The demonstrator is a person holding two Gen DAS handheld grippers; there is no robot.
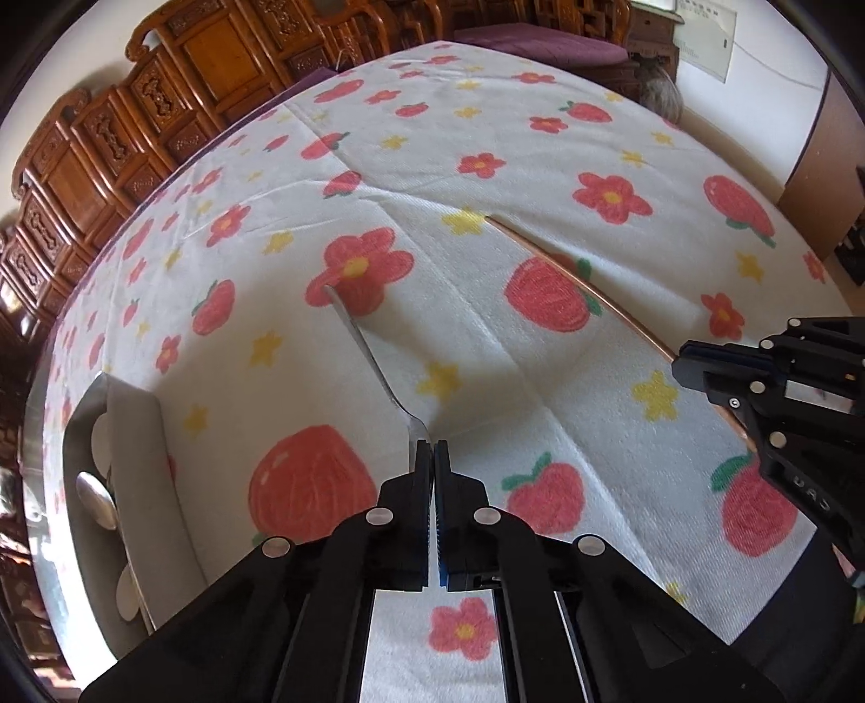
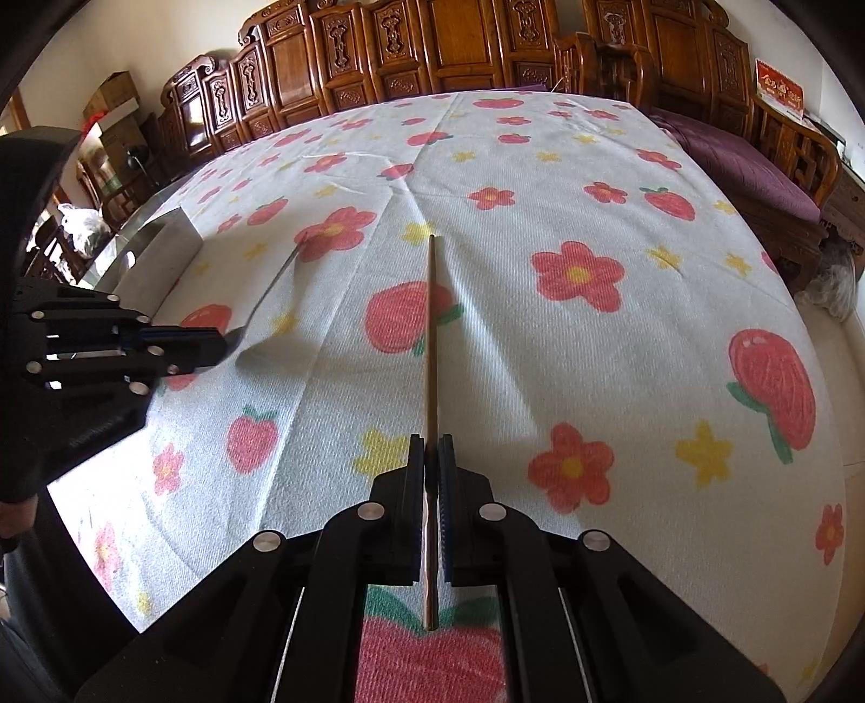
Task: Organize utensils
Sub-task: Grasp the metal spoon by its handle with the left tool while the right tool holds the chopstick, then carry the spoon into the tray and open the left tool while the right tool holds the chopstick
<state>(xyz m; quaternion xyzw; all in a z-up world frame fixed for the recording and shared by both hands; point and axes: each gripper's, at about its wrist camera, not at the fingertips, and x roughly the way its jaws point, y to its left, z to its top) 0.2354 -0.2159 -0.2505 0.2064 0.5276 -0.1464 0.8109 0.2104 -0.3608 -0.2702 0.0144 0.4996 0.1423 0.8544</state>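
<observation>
My left gripper [image 1: 433,449] is shut on the head end of a silver metal spoon [image 1: 367,351]; its handle points away over the flowered cloth. It also shows in the right wrist view [image 2: 270,292], held by the left gripper [image 2: 216,346]. My right gripper [image 2: 431,449] is shut on a copper-coloured chopstick [image 2: 431,335] that points straight ahead above the cloth. The chopstick also shows in the left wrist view [image 1: 584,281], running to the right gripper [image 1: 682,365].
A metal utensil holder [image 1: 135,432] with round holes lies at the table's left edge; it also shows in the right wrist view [image 2: 162,238]. A white cloth with red flowers [image 2: 594,335] covers the table. Carved wooden cabinets [image 2: 432,48] stand behind.
</observation>
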